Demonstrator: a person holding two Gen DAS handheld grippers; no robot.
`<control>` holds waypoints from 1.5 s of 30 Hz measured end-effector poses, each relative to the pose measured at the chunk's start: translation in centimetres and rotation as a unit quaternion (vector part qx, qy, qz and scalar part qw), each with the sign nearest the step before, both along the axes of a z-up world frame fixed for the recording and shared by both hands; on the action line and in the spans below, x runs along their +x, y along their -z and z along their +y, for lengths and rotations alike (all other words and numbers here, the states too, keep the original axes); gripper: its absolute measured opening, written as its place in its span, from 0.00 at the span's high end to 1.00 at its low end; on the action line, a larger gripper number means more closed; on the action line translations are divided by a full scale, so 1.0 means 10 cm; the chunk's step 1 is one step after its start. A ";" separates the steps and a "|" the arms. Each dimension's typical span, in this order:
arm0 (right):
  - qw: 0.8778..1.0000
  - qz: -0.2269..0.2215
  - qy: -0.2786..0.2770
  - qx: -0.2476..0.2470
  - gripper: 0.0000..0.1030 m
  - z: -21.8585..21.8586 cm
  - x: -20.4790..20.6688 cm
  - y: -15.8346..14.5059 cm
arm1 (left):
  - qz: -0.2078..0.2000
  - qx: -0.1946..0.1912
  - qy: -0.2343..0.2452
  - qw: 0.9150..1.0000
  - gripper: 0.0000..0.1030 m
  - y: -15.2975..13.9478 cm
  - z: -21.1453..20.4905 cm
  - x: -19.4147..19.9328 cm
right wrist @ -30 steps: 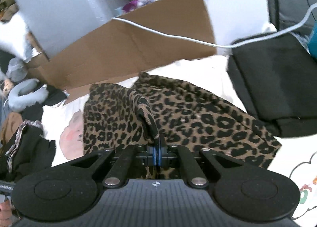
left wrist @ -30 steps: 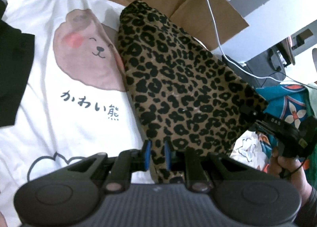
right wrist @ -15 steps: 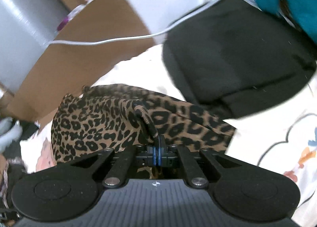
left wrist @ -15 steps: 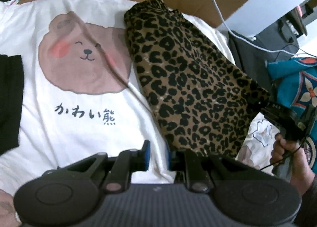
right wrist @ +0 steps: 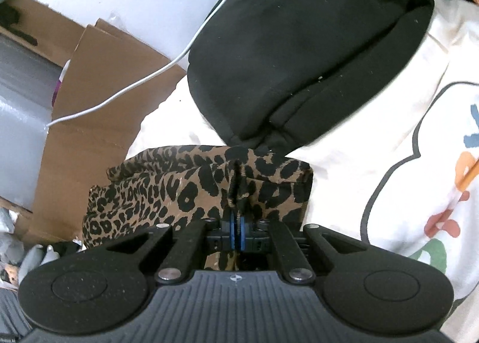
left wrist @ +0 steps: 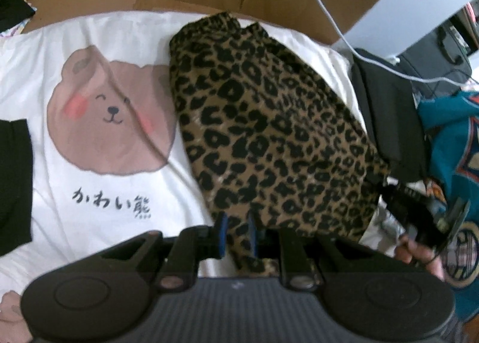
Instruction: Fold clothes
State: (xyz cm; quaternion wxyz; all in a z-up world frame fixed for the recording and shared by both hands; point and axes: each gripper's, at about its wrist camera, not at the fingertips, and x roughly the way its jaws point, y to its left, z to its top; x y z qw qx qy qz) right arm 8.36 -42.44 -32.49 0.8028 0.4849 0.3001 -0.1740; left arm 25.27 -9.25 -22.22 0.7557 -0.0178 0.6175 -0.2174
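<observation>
Garment: leopard-print garment [left wrist: 269, 133], tan w/ black spots, folded long, narrow at far end, wider near grippers.
Location: lies on white bear-print tee [left wrist: 98, 121], beside black garment [right wrist: 299, 52].
Left gripper [left wrist: 236, 236]: 2 fingers slightly apart, near hem between them.
Right gripper [right wrist: 236, 230]: clamped tight on bunched corner.

White bear-print T-shirt [left wrist: 98, 187]: black Japanese script "かわい熊" printed beneath the bear face. No other legible text.
</observation>
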 end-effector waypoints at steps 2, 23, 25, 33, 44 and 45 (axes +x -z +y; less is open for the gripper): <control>1.000 -0.009 0.003 0.007 0.97 -0.02 -0.01 0.03 | -0.006 0.004 -0.011 1.000 0.85 0.01 -0.12 0.07; 0.997 -0.036 0.068 0.028 1.00 -0.08 -0.28 0.06 | -0.042 0.034 -0.019 0.998 0.85 -0.05 -1.45 0.85; 0.997 -0.039 0.067 0.027 1.00 -0.11 -0.30 0.07 | -0.046 0.034 -0.023 0.998 0.85 -0.04 -1.54 0.94; 0.997 -0.033 0.060 0.021 1.00 -0.15 -0.33 0.07 | -0.060 0.039 -0.052 0.996 0.85 -0.03 -1.71 1.30; 0.999 -0.012 0.025 0.028 0.93 -0.21 -0.37 0.16 | -0.051 0.089 -0.043 0.994 0.84 0.45 -1.80 1.71; 1.000 -0.009 0.020 0.023 0.93 -0.21 -0.36 0.15 | -0.056 0.098 -0.042 0.993 0.83 0.48 -1.80 1.73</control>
